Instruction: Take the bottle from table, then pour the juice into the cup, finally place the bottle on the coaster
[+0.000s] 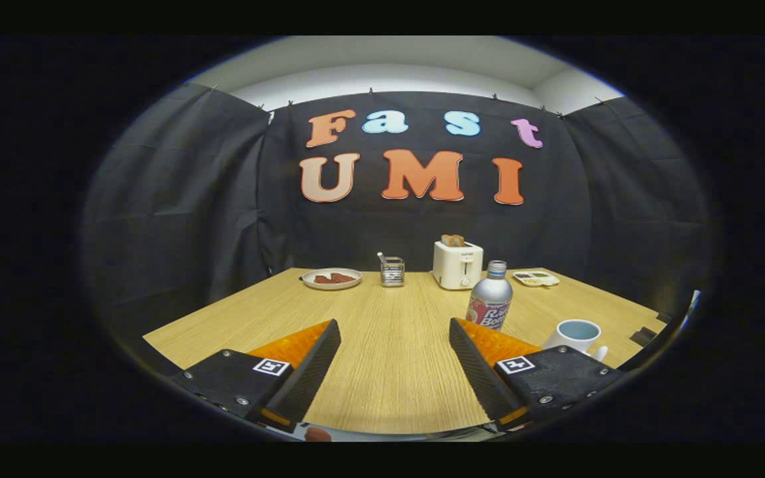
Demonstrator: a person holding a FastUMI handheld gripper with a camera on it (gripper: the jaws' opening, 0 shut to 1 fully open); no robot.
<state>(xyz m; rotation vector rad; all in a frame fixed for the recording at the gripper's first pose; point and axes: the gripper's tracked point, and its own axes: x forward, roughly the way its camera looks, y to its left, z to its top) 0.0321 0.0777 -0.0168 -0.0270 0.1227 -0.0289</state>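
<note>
Wooden table [389, 345] – bottle [490, 296], cup [576, 334] | tool [396, 332] spread, empty

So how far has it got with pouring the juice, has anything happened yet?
Nothing looks done yet. The bottle stands upright on the table, cap on, just beyond one finger of the tongs, which are open around bare table. The cup waits beside it. In hand: nothing, at most lining up on the bottle. Left: gripping it, pouring into the cup, and setting it on a coaster, which I can't make out.
</note>
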